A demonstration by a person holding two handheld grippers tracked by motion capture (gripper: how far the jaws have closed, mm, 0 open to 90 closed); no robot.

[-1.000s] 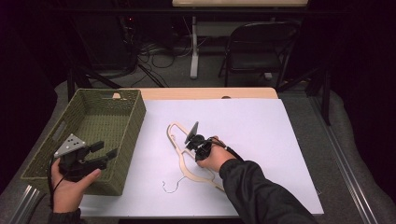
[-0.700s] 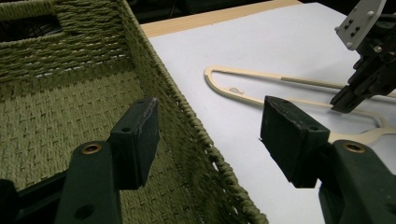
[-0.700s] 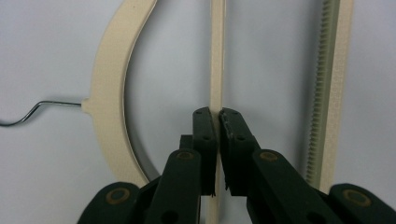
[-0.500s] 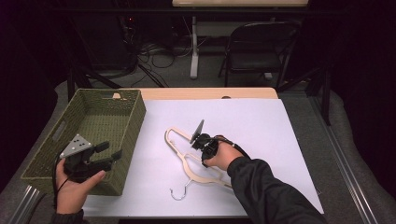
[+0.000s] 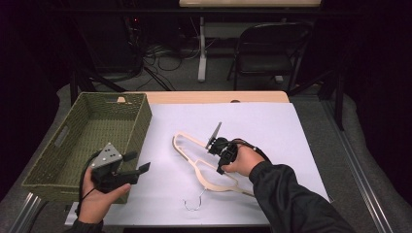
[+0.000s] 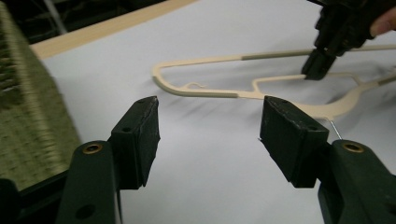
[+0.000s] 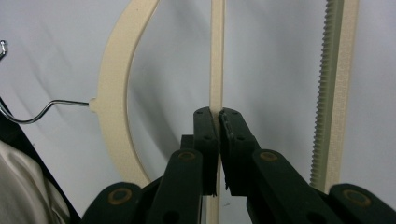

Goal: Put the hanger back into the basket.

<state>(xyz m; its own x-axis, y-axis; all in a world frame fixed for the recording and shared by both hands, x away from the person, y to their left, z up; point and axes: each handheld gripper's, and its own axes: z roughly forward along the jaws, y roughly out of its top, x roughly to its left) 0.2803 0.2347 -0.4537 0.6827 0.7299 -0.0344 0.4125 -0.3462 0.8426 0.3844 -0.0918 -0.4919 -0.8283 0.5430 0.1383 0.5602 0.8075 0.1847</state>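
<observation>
Carefully, I am clamping my right gripper (image 5: 220,151) on the hanger (image 5: 201,162) bar, holding level, left gripper (image 5: 127,171) fingers (image 6: 135,135) staying apart by the basket (image 5: 92,133).

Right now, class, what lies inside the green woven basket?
The basket looks empty: its woven floor and far walls show bare in the high view. The left gripper and hand cover its near right corner, so that part cannot be checked.
</observation>
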